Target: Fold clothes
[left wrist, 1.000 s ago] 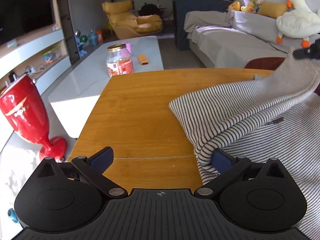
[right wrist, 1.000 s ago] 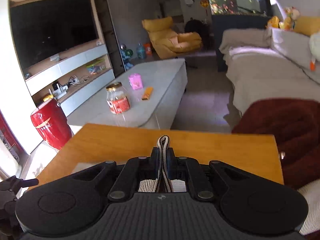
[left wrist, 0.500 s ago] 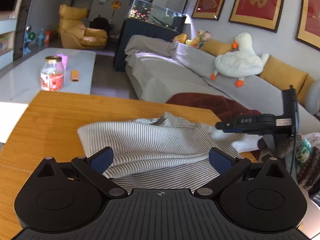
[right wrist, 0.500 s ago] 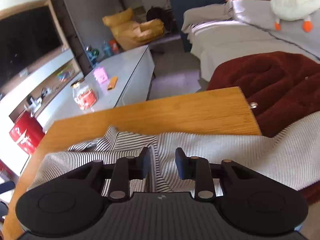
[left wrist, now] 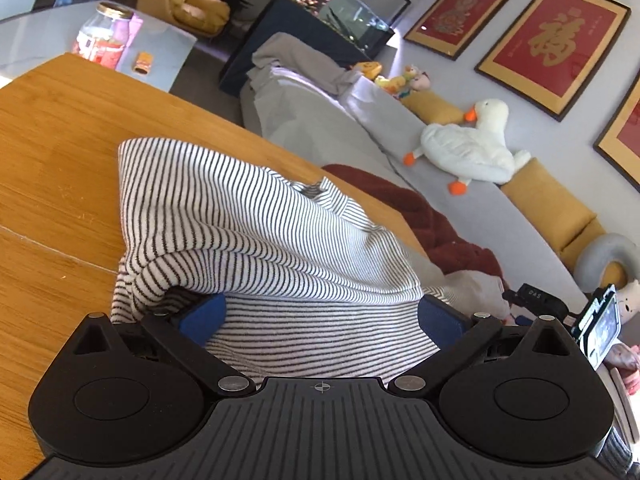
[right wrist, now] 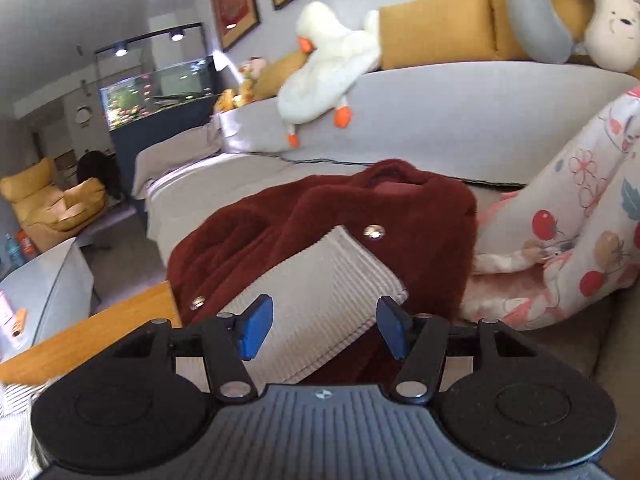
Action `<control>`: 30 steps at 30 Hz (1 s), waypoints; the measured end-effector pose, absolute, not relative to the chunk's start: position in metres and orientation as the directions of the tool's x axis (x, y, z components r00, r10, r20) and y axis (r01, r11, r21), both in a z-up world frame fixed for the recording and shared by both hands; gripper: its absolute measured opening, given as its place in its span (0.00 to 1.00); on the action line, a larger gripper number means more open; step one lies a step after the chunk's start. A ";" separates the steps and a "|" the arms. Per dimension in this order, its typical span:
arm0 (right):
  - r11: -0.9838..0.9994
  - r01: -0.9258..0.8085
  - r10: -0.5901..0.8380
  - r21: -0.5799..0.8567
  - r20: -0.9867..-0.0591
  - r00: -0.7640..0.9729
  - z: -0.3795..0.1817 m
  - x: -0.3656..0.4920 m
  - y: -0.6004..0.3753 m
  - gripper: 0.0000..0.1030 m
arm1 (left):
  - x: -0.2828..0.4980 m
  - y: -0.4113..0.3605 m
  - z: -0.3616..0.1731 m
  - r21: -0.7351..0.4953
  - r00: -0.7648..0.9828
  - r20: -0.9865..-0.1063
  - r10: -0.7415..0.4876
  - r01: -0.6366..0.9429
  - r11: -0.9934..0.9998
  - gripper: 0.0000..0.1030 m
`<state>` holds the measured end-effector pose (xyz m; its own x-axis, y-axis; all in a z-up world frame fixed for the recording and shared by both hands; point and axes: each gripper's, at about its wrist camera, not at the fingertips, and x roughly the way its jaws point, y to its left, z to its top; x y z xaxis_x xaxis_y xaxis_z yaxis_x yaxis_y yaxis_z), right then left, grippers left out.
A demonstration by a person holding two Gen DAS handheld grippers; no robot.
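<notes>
Striped knit garment [left wrist: 256, 232] lying bunched on the wooden table [left wrist: 60, 152], one layer folded over another, its far edge reaching toward the table's sofa-side rim and a pale ribbed part [right wrist: 320, 284] draping off that rim onto the dark red fleece garment [right wrist: 320, 208]. Left gripper [left wrist: 320, 316] hovering low over the near side of the striped garment, jaws standing wide, blue pads [left wrist: 202, 318] clear of the cloth on either side and pinching nothing. Right gripper [right wrist: 324, 328] pointing past the table's rim toward the grey sofa [right wrist: 460, 108], jaws opening, the ribbed part showing beyond the gap without being pressed by either pad [right wrist: 254, 326]. Plush goose [right wrist: 324, 68] resting on the sofa's back, floral bedding [right wrist: 580, 232] heaped beside the red fleece garment. Glass jar [left wrist: 102, 36] standing on the white coffee table [left wrist: 40, 40] beyond the wooden table's far end.
</notes>
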<state>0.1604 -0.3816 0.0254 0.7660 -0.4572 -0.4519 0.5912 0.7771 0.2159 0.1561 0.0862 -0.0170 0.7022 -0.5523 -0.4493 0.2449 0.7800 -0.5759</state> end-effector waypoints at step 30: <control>0.920 -0.287 0.340 0.266 -0.181 0.923 0.199 0.192 -0.249 0.14 | 0.138 0.093 0.013 -0.440 0.725 -0.527 -0.444 0.215 0.872 1.00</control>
